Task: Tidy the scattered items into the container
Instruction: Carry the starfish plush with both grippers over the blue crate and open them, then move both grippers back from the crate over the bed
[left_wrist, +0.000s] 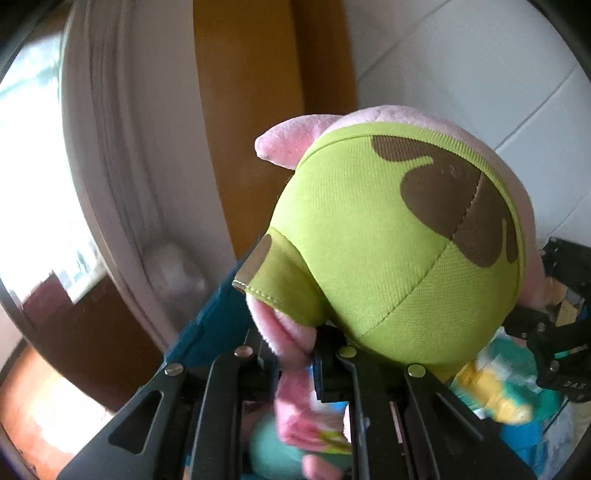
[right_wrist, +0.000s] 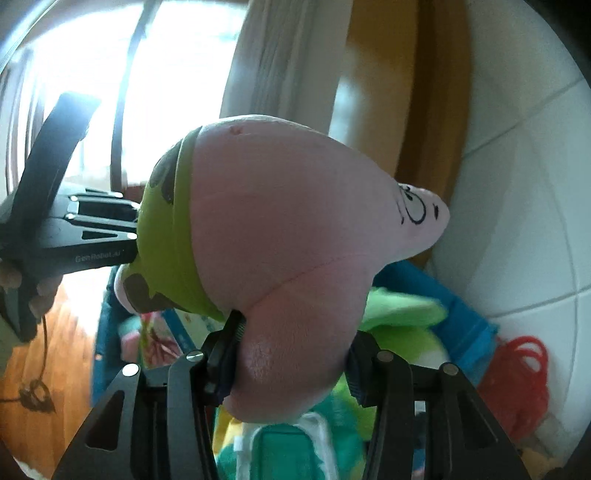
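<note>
White wall tiles (right_wrist: 524, 192) fill the right of both views, with a wooden door frame (left_wrist: 251, 110) and a pale curtain (left_wrist: 122, 140) toward the upper centre and left, and wood floor (right_wrist: 70, 332) at the lower left of the right wrist view. A pink star plush toy (right_wrist: 280, 236) in green shorts with brown patches hangs in the middle of both frames, held between the two tools above a blue container (right_wrist: 458, 317) that shows at the lower centre and right, already stuffed with green, teal and yellow soft items (right_wrist: 402, 314). The left gripper (left_wrist: 295, 360) pinches a pink limb of the toy at the hem of the shorts, its fingers nearly closed on the plush. The right gripper (right_wrist: 291, 369) clamps another thick pink limb, fingers held apart by its bulk. A red coiled cord (right_wrist: 521, 362) lies beside the container at the lower right of the right wrist view.
</note>
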